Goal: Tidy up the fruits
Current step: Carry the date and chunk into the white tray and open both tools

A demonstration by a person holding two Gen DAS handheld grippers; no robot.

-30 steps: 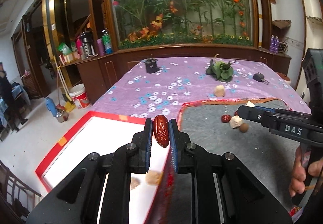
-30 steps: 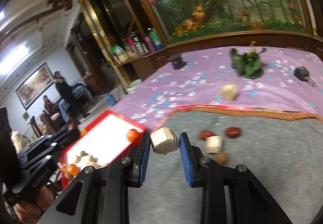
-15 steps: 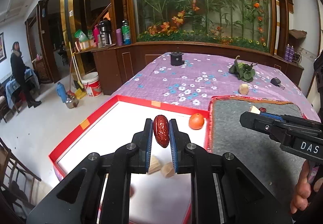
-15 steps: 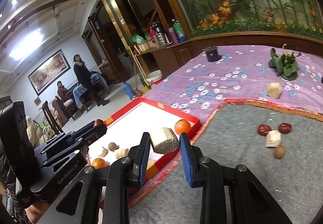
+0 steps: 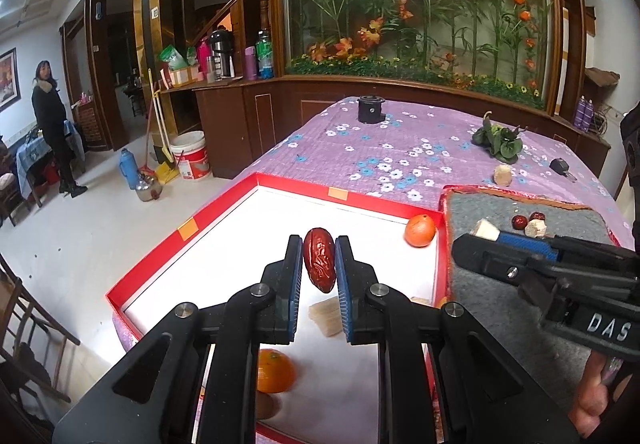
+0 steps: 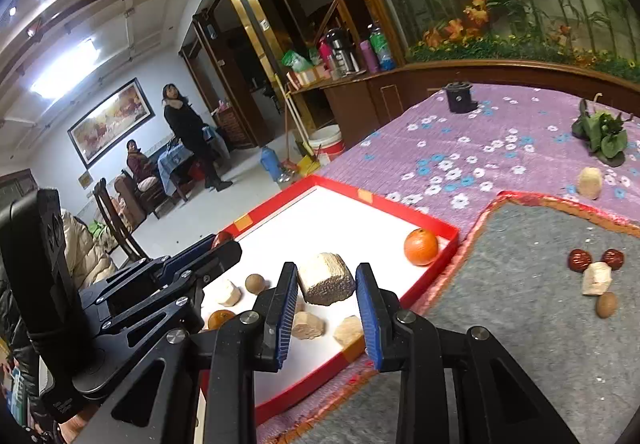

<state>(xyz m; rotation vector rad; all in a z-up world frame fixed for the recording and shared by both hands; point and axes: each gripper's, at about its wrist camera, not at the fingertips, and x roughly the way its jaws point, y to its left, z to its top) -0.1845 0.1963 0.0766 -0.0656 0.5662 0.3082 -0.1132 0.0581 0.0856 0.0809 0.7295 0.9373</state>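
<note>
My left gripper (image 5: 319, 264) is shut on a dark red date (image 5: 319, 259) and holds it above the white floor of the red-rimmed tray (image 5: 224, 212). My right gripper (image 6: 326, 282) is shut on a pale beige chunk (image 6: 326, 278) above the tray's near right side (image 6: 430, 284). In the tray lie an orange (image 6: 420, 246), a second orange (image 5: 274, 370), several beige chunks (image 6: 306, 324) and a brown longan (image 6: 255, 283). On the grey mat (image 6: 520, 324) lie two dates (image 6: 580, 259), a beige chunk (image 6: 596, 278) and a longan (image 6: 606, 304).
The purple floral cloth (image 5: 392, 148) bears a loose beige chunk (image 5: 502, 175), a green leafy bundle (image 5: 498, 138), a black cup (image 5: 370, 109) and a black key fob (image 5: 560, 166). The table's left edge drops to the floor. People stand and sit far left.
Both grippers moved left from over the grey mat to over the tray, each still holding its piece.
</note>
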